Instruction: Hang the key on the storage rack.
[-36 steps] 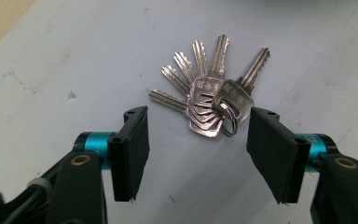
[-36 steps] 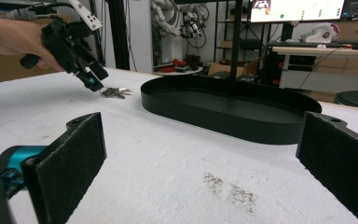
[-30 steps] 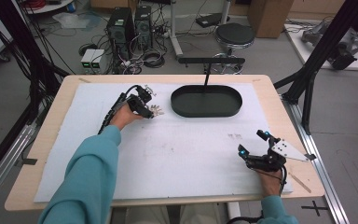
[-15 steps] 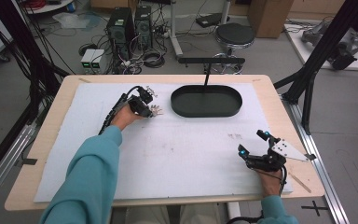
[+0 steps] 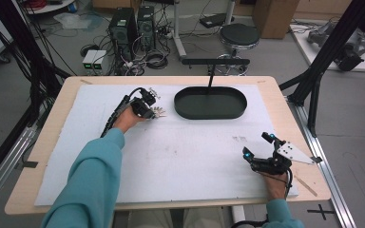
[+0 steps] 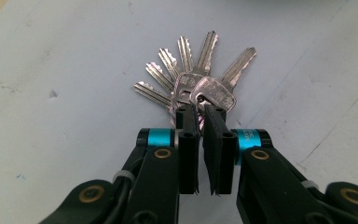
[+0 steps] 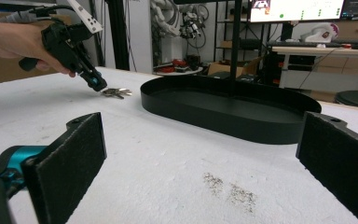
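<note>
A bunch of several silver keys (image 6: 193, 77) lies fanned out on the white table cover, just left of the black oval tray (image 5: 210, 103). My left gripper (image 6: 200, 112) points down at the bunch, its jaws nearly together and pinching the key heads at the ring. From above, the left gripper (image 5: 147, 108) sits at the back left with the keys (image 5: 159, 112) poking out toward the tray. My right gripper (image 5: 258, 147) rests near the front right edge, open wide with nothing between its pads (image 7: 70, 163). The right gripper view also shows the keys (image 7: 115, 92) and the tray (image 7: 228, 109).
The tray is empty, and a black stand (image 5: 211, 66) rises behind it. The white cover (image 5: 185, 156) carries a small dark smudge (image 7: 228, 189) ahead of the right gripper. A grey three-cornered plate (image 5: 292, 154) tops that gripper. The table's right edge (image 5: 309, 156) is close by.
</note>
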The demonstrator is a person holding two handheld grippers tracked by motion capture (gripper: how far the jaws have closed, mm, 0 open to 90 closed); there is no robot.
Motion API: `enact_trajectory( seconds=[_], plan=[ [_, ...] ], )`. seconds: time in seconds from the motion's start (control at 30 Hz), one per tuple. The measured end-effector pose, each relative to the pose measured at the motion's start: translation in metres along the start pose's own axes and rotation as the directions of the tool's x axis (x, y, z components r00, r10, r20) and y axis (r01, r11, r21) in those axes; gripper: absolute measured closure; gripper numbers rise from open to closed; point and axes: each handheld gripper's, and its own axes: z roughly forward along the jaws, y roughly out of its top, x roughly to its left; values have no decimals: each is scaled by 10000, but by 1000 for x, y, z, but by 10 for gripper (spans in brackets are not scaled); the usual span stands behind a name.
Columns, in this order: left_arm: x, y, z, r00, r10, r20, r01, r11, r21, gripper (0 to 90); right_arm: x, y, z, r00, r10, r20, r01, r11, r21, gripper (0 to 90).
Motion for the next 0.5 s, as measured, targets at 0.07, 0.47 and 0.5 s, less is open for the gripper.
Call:
enact_trajectory(
  seconds=[0.07,0.47,0.5],
  plan=[
    [0,0,0,10000,6,16,-6,10000,16,857,0,0,0,10000,-7,5,7,10000,-5,5],
    [-1,0,3,10000,-40,-12,40,9998,191,876,0,0,0,10000,-7,4,7,10000,-2,5],
    [-2,0,3,10000,18,-32,-18,9998,217,878,0,0,0,10000,-13,3,13,10000,2,5]
  ],
)
